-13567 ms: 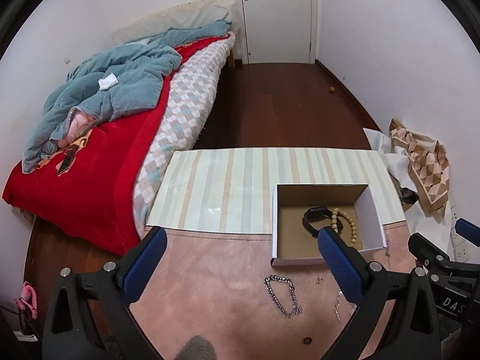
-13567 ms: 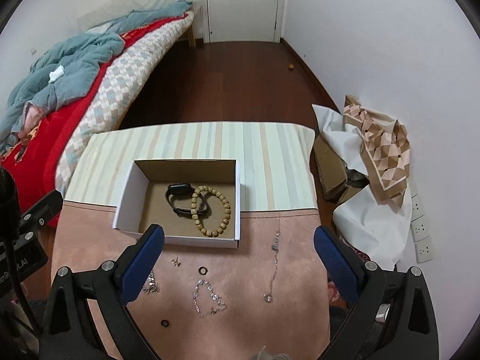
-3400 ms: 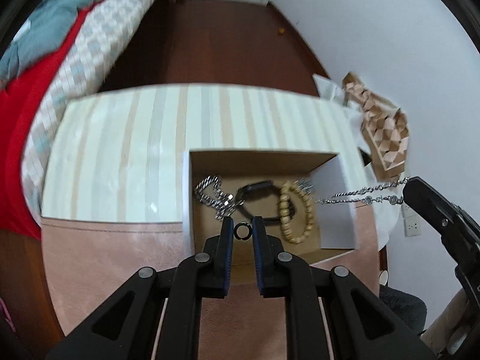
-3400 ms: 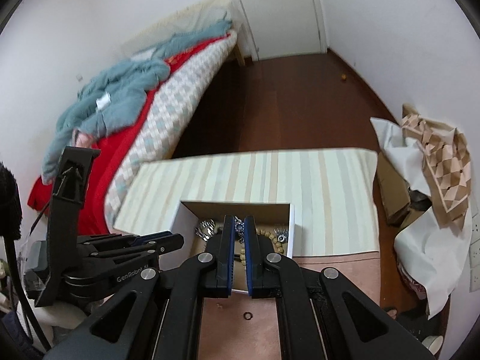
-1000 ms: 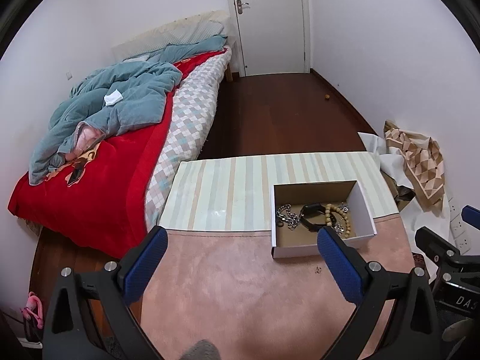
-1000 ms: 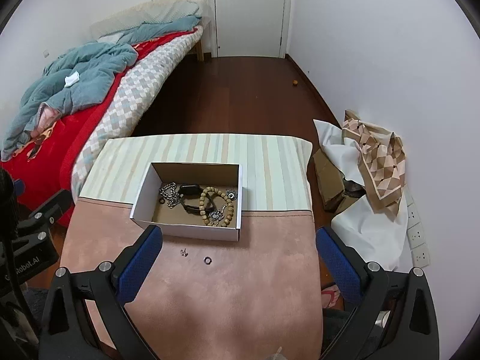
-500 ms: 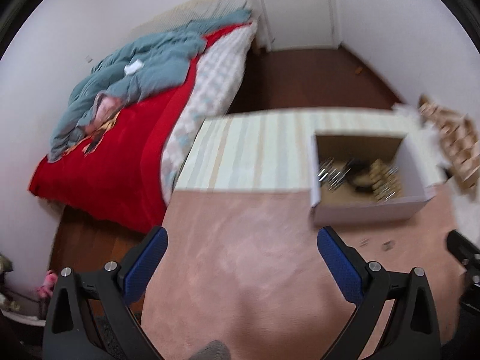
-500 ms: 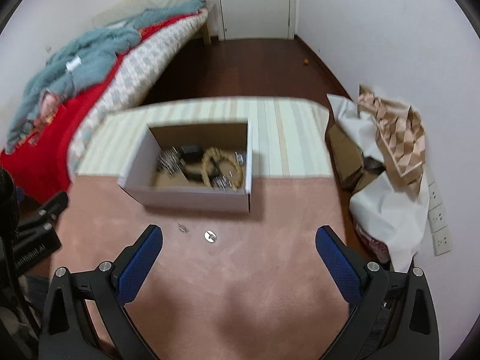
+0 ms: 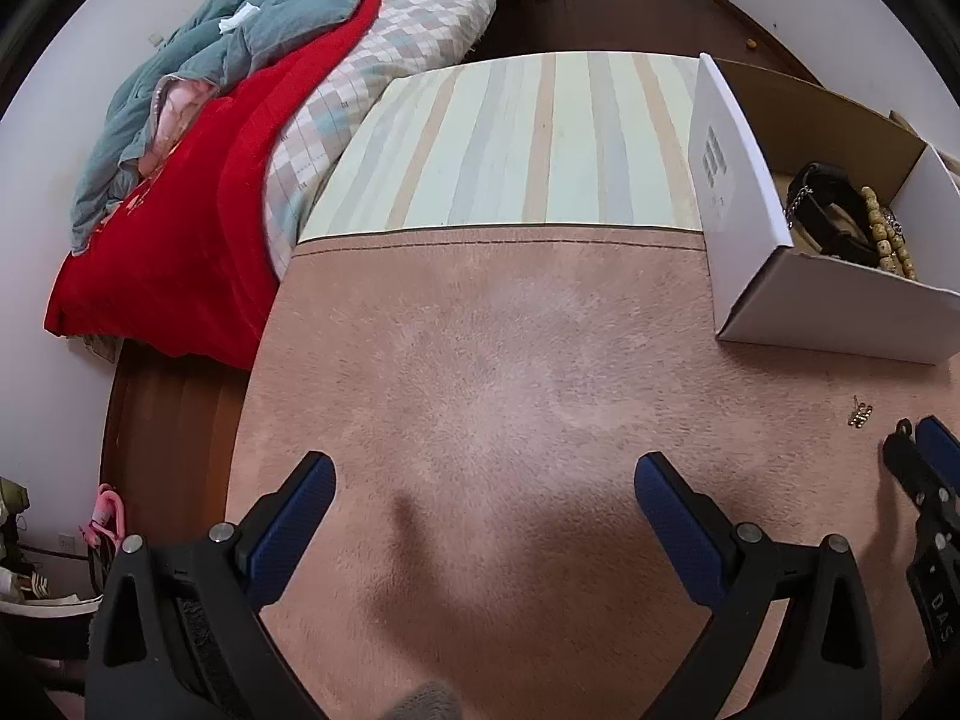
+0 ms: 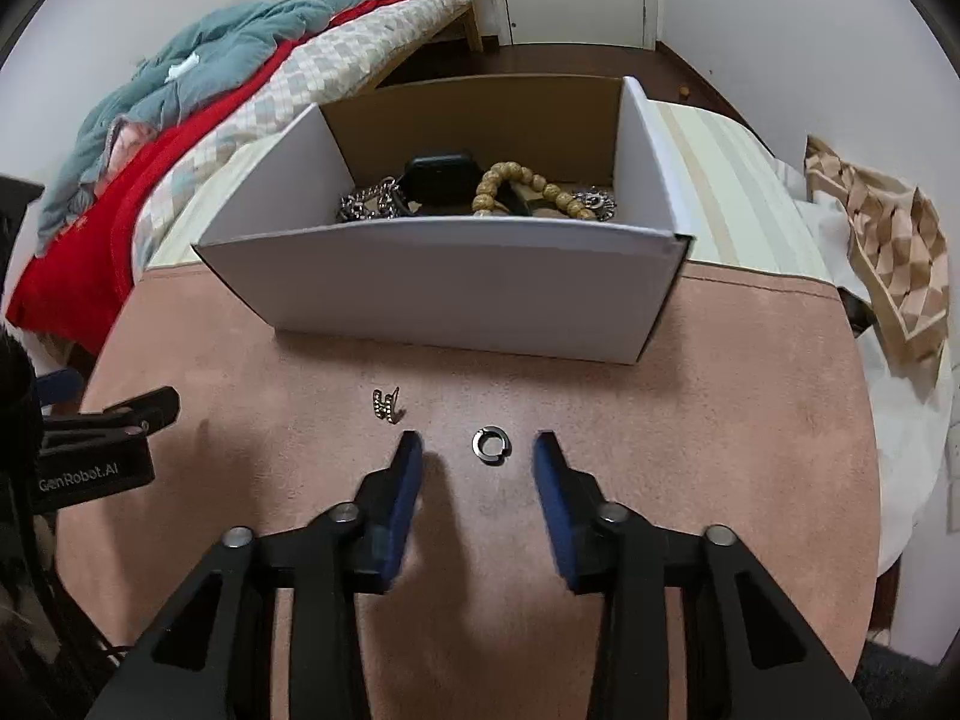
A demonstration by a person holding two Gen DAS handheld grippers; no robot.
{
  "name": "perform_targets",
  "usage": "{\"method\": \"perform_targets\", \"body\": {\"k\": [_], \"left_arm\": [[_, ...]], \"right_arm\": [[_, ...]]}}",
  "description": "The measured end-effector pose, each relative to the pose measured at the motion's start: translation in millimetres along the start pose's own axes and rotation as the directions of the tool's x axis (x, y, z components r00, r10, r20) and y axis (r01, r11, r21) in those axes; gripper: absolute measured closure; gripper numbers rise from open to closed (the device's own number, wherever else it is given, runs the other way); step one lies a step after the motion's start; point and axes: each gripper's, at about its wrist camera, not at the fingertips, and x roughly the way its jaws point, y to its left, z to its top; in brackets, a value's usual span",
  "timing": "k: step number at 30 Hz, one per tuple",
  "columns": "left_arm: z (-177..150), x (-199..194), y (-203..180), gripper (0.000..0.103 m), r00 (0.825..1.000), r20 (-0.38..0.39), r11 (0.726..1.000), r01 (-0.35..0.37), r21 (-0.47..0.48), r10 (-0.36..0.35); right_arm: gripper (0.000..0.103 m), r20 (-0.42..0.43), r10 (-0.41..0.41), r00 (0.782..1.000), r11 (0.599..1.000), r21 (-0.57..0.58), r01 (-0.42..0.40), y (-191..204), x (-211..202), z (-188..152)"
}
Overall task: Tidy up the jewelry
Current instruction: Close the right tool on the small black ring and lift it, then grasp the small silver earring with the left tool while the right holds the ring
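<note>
Closing in, the right gripper (image 10: pixel 478 450) brackets the dark ring (image 10: pixel 491 446) on the pink surface (image 10: pixel 720 420), jaws narrowed but clear of it, so squeezing gently and centred should lift it toward the box (image 10: pixel 444 294).

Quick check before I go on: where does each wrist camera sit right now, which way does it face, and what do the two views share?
Left wrist: on the left gripper, facing steeply down at bare pink cloth; right gripper's tip at right edge.
Right wrist: on the right gripper, jaws just closing, astride the black ring, not touching.
Shared: white box, earring, bed.
</note>
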Motion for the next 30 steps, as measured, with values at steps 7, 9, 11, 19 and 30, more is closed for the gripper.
{"method": "perform_targets", "body": {"k": [7, 9, 11, 19, 30], "left_arm": [[1.2, 0.1, -5.8, 0.002, 0.999, 0.006, 0.999, 0.048, -0.007, -0.048], [1.2, -4.6, -13.2, 0.002, 0.996, 0.021, 0.996, 0.086, 0.0, -0.086], [0.5, -9.7, -24.9, 0.002, 0.991, 0.027, 0.991, 0.133, 0.013, -0.133], [1.9, -24.2, -89.8, 0.013, 0.942, 0.036, 0.94, 0.331, 0.085, -0.334], [0.5, -24.0, -125.7, 0.088, 0.932, 0.047, 0.924, 0.347, 0.159, -0.359]], "right_arm": [[0.09, 0.035, -0.051, 0.998, 0.998, -0.034, 0.052, 2.5, -1.5, -2.0], [0.09, 0.041, -0.055, 0.998, 0.998, -0.006, 0.055, -7.5, -8.4, -3.8], [0.09, 0.053, -0.061, 0.997, 0.998, 0.03, 0.06, -19.4, -17.6, -5.3], [0.09, 0.044, -0.121, 0.992, 0.984, 0.139, 0.114, -71.3, -43.8, -16.5], [0.09, 0.043, -0.144, 0.989, 0.974, 0.185, 0.134, -87.9, -44.5, -17.8]]}}
